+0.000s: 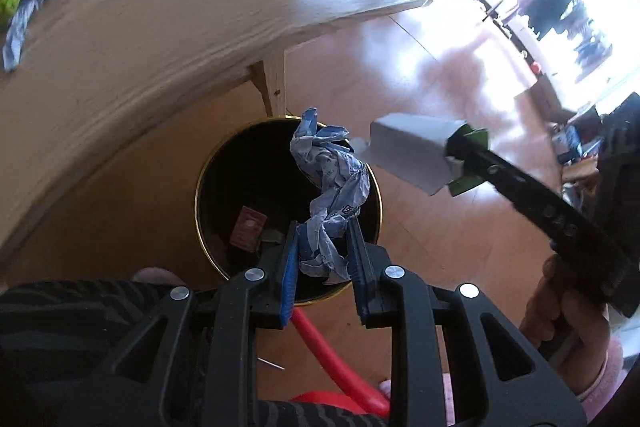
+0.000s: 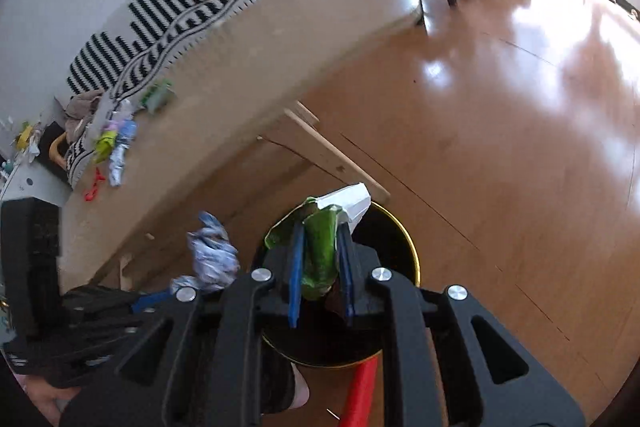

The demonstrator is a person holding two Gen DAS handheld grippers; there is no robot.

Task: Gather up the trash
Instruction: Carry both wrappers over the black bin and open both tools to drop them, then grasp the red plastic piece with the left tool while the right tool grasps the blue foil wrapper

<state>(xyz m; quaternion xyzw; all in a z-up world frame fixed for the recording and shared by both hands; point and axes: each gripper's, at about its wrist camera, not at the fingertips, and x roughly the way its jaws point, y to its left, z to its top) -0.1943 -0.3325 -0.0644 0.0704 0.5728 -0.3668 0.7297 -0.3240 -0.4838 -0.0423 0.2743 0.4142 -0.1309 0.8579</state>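
Crumpled wrapper and carton hang over bin, table beside.

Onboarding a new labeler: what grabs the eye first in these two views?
First, the left gripper clamping a crumpled blue-white wrapper right over the black gold-rimmed bin on the floor. Next, the right gripper holding a green-and-white carton above that bin. More litter waits on the wooden table behind.
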